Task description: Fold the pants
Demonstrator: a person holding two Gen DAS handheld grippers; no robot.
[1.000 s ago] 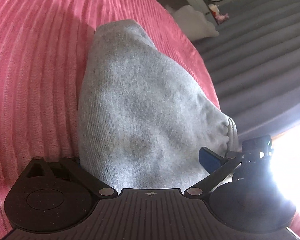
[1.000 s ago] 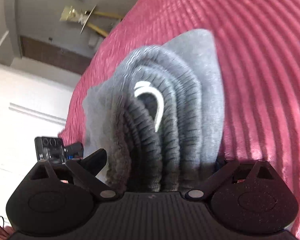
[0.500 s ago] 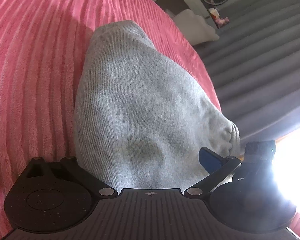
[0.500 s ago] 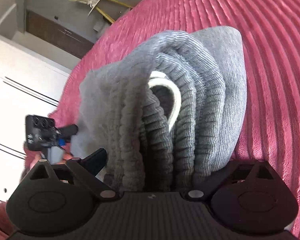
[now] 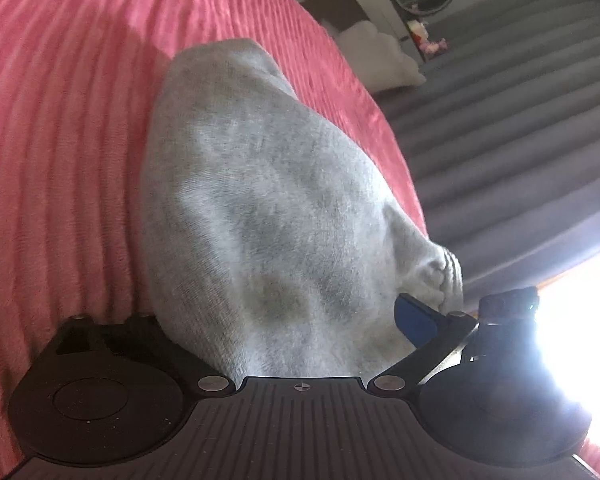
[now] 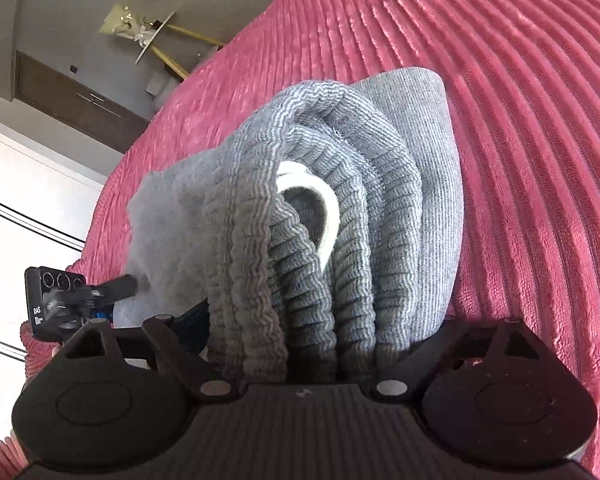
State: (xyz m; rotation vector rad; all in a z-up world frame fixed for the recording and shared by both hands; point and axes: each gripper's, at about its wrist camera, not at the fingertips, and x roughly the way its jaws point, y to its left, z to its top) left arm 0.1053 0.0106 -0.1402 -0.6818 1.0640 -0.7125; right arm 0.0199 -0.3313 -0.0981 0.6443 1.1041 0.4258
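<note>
The grey sweatpants hang bunched between both grippers above the pink ribbed bedspread. My left gripper is shut on the plain fabric end, which fills the gap between its fingers. My right gripper is shut on the gathered ribbed waistband, with a white drawstring looping out of the folds. The pants' far end touches the bedspread. The other gripper's camera shows at the left of the right wrist view and at the right of the left wrist view.
A grey ribbed mattress or cover lies beyond the bedspread's edge, with a white cushion at its far end. A white wardrobe, a dark cabinet and a gold-legged stand are beyond the bed.
Both grippers have lifted and tilted a little with the pants still held. More of the waistband folds now show in the right wrist view.
</note>
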